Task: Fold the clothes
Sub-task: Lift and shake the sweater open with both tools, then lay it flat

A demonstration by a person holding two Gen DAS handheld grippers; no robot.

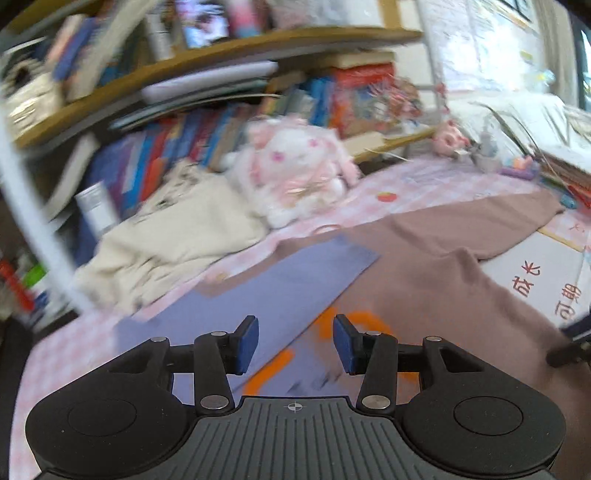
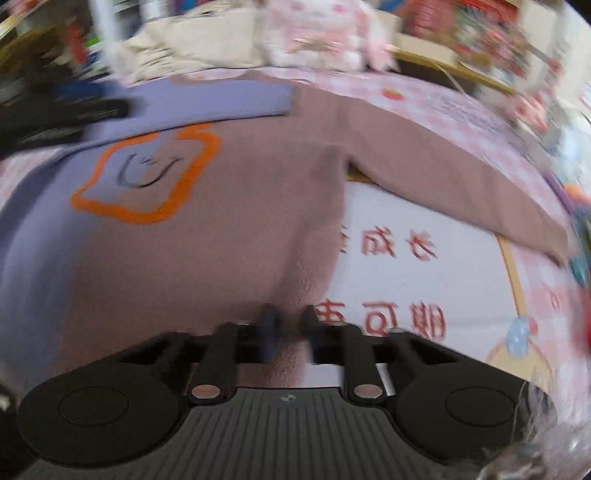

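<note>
sweater (image 2: 229,236) flat, orange outline print; left tool (image 1: 295,343) open, right tool (image 2: 290,328) pinching hem.

Brown-and-purple sweater (image 2: 207,236), spread flat, purple sleeve folded across

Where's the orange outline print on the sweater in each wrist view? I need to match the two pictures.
Left wrist: the orange outline print sits low centre, just past the open left gripper, partly hidden by its fingers.
Right wrist: the print is upper left on the sweater, clear of the right gripper.
Shared landmark: the pink plush toy behind the sweater.
</note>
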